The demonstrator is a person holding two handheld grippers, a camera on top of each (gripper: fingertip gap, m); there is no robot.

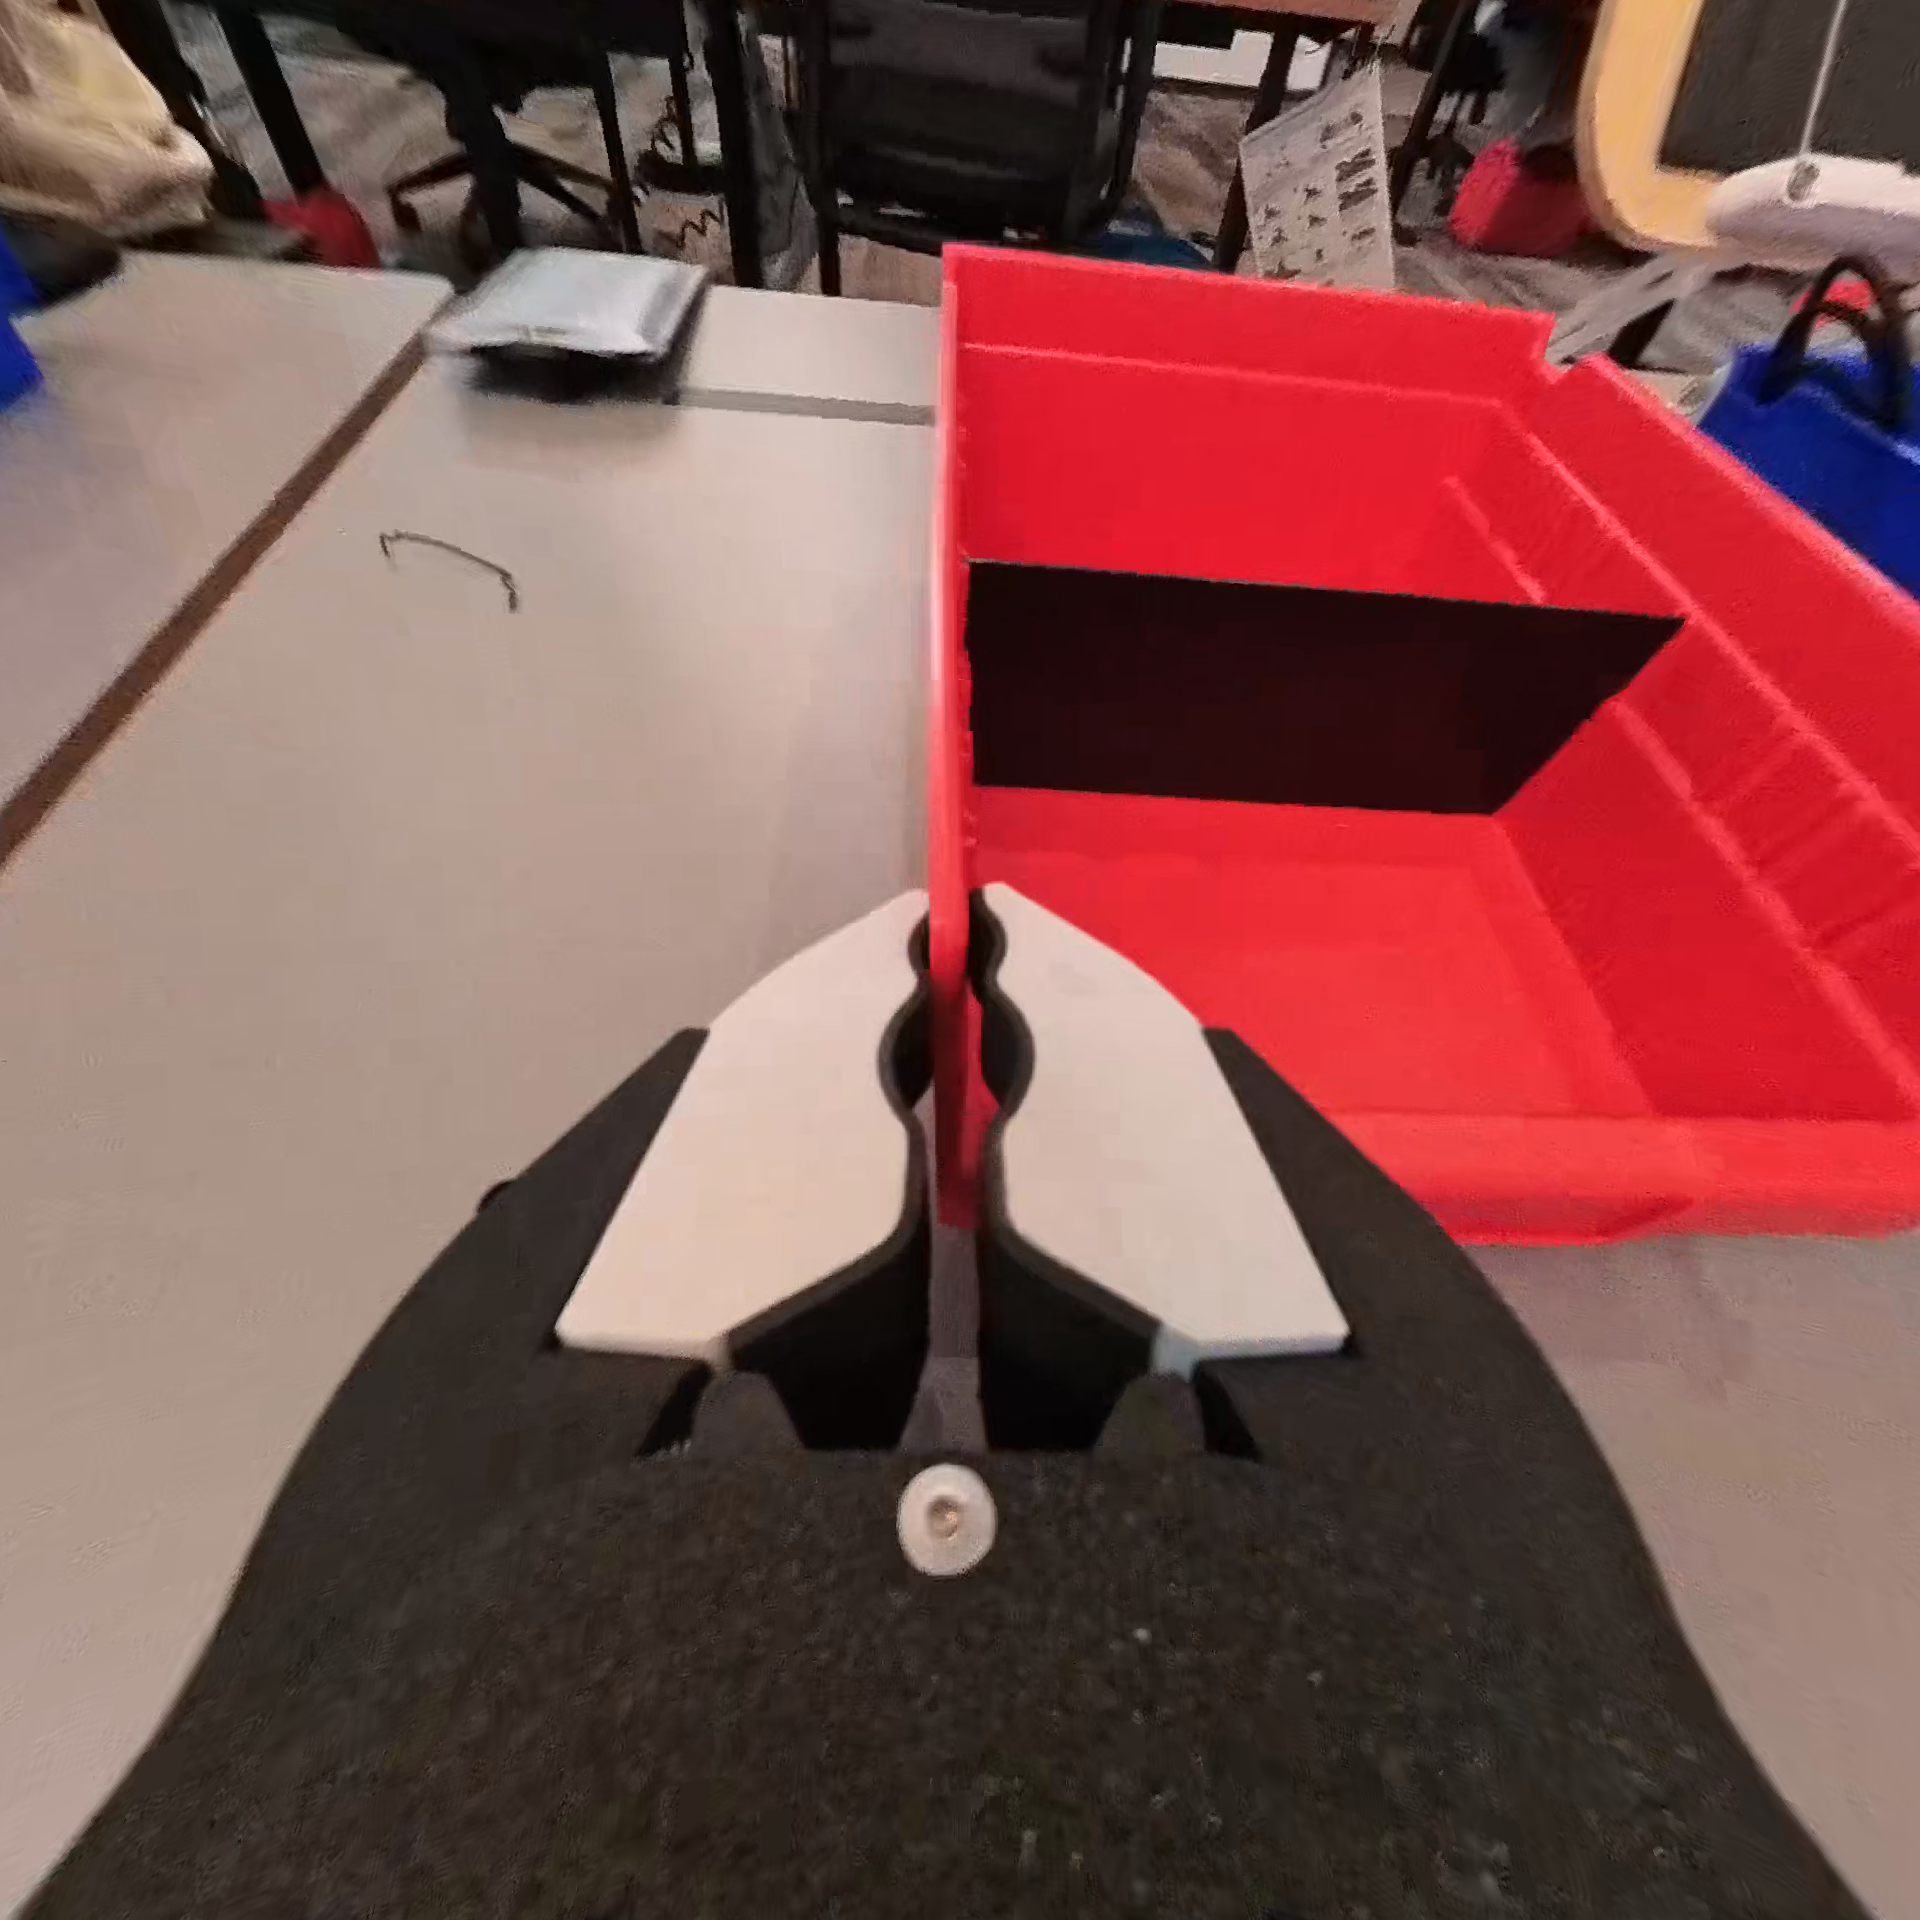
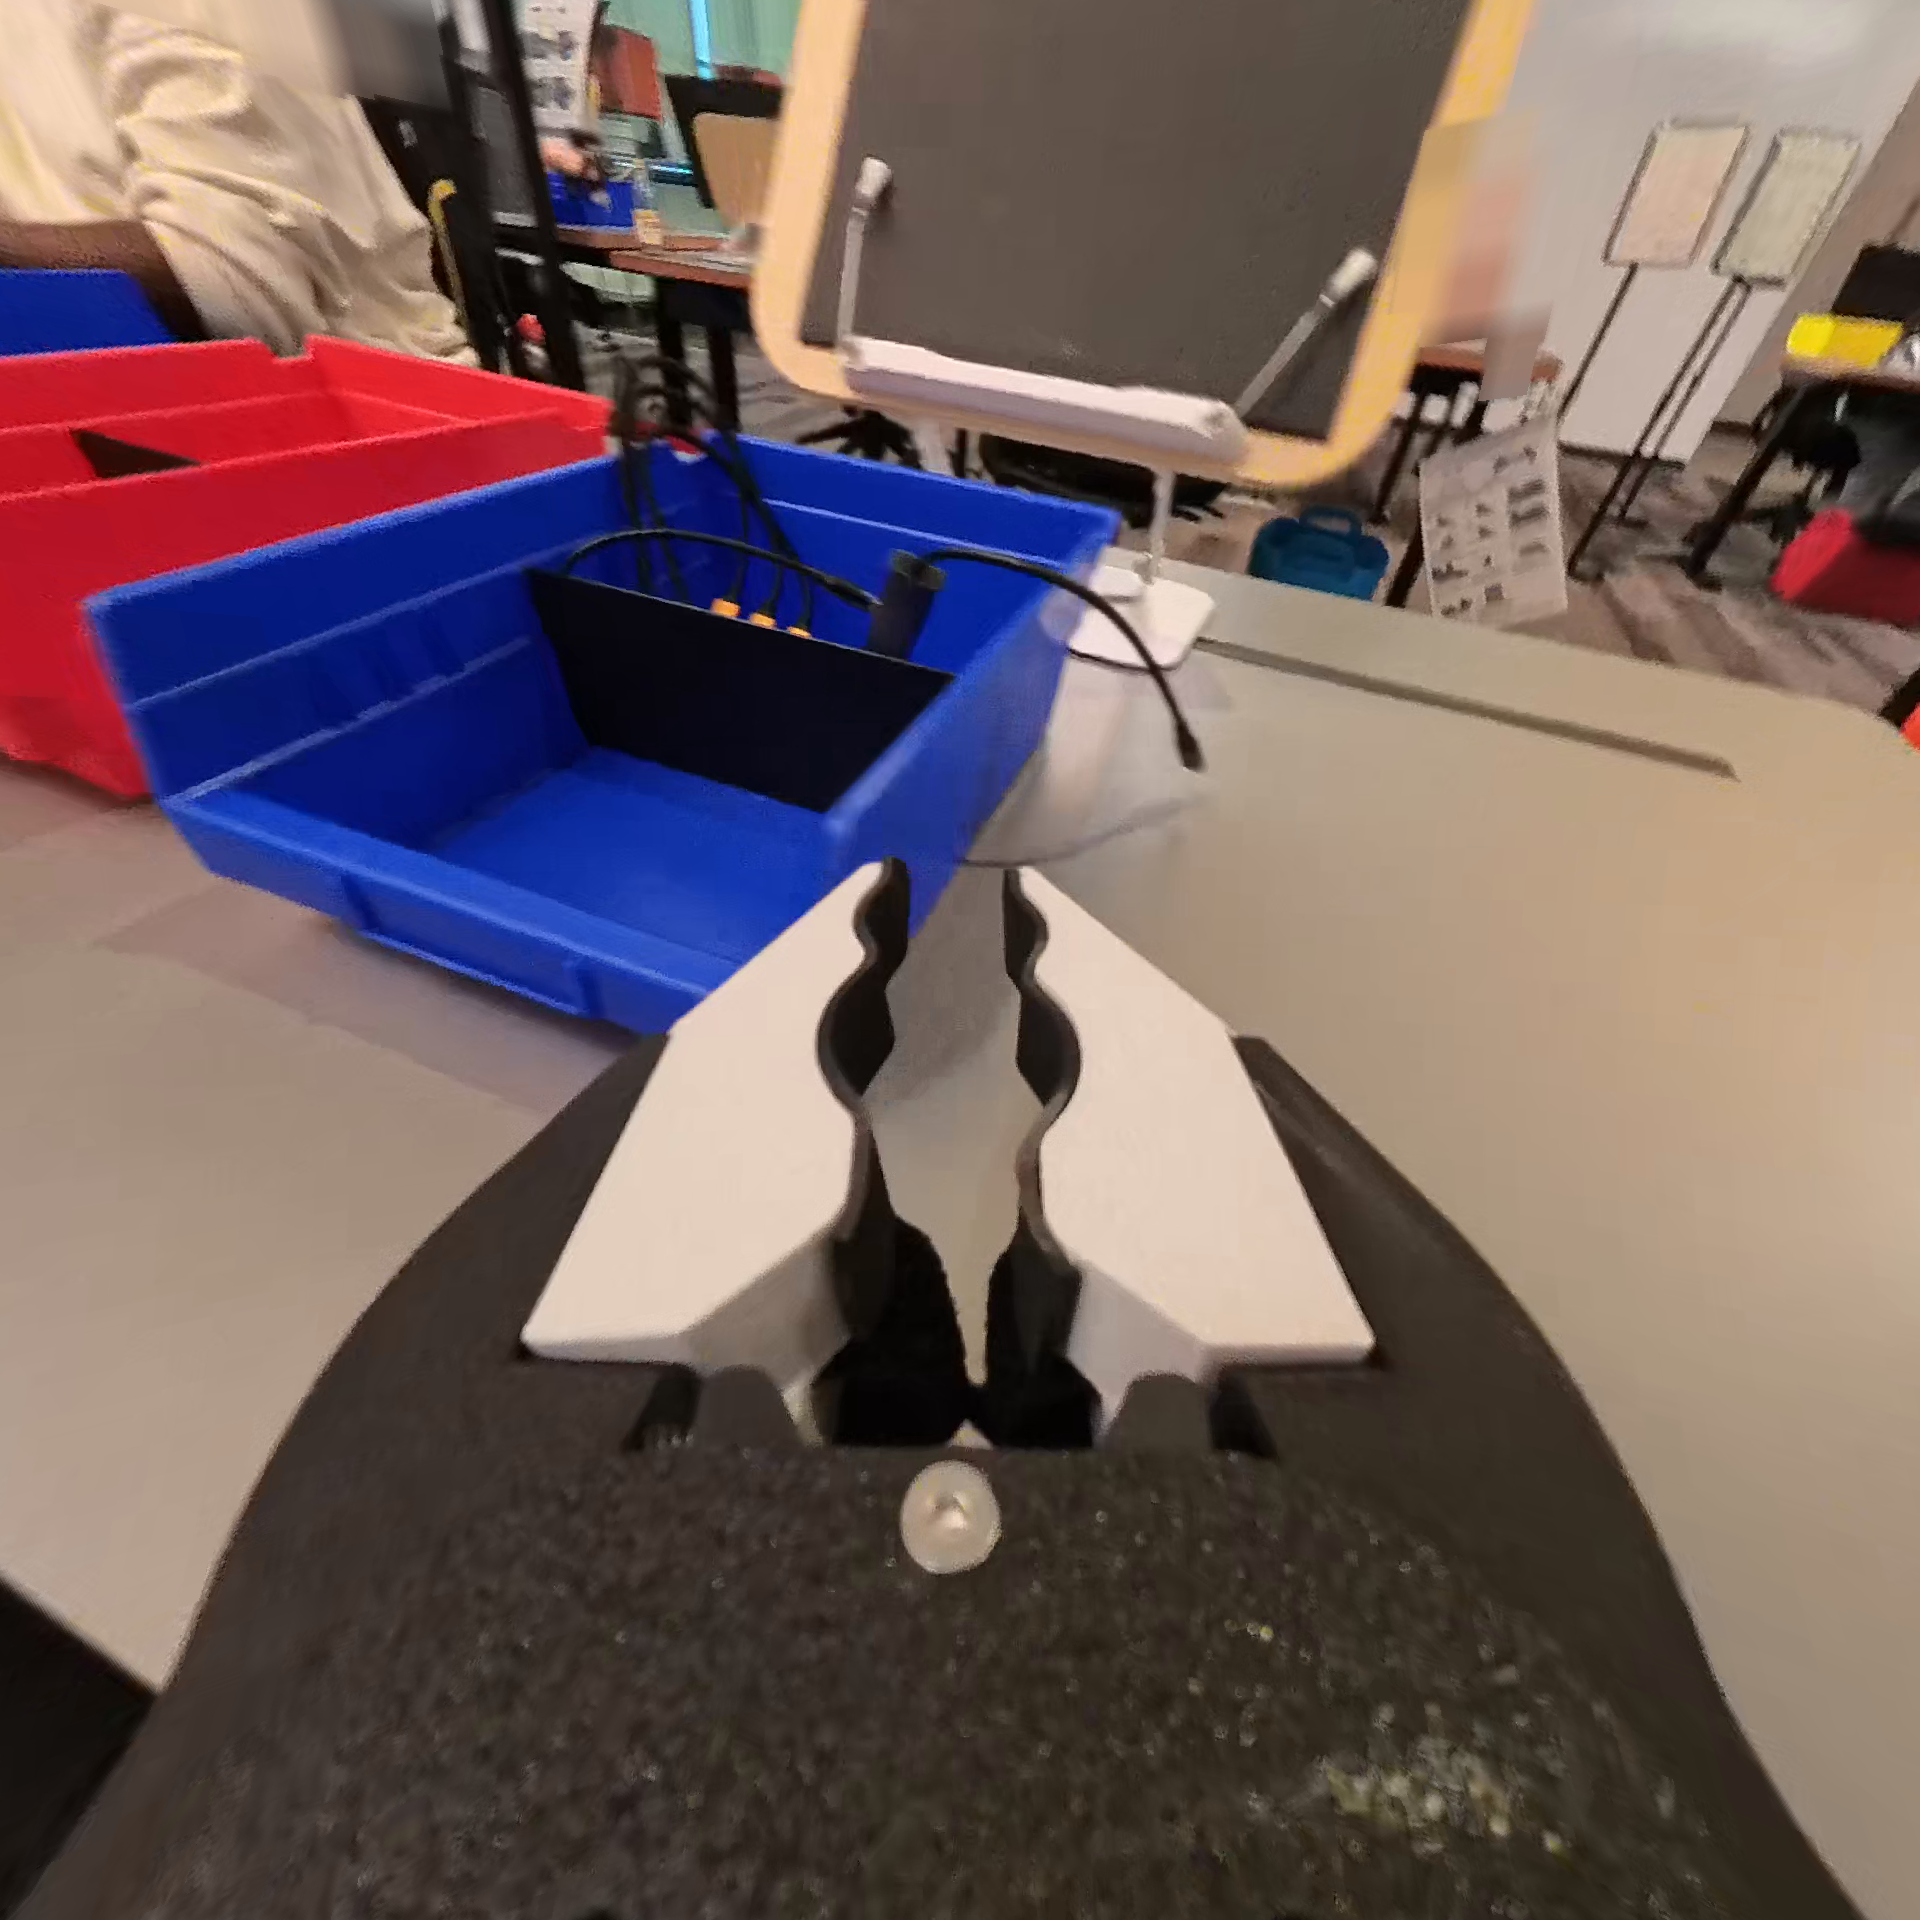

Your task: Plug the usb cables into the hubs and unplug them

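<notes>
My left gripper [image 1: 951, 914] is shut on the left side wall of a red plastic bin [image 1: 1299, 935], near the bin's front corner. The bin stands on a grey table [image 1: 468, 831], and a black divider [image 1: 1278, 691] crosses its inside. My right gripper [image 2: 951, 883] is open and empty, just right of a blue plastic bin [image 2: 499, 717], close to its right wall. The blue bin has a black divider [image 2: 727, 696], with black cables with orange ends [image 2: 748, 613] behind it. One cable [image 2: 1132, 644] hangs out over the right wall. The red bin [image 2: 260, 488] also shows behind the blue one.
A small bent wire [image 1: 447, 561] and a grey pouch [image 1: 577, 312] lie on the table left of the red bin. A white stand with a wood-framed dark board [image 2: 1091, 239] stands behind the blue bin. Chairs, table legs and a person's light sleeve [image 2: 239, 197] are beyond. Some 55 centimeters of space lies between my two pairs of fingers.
</notes>
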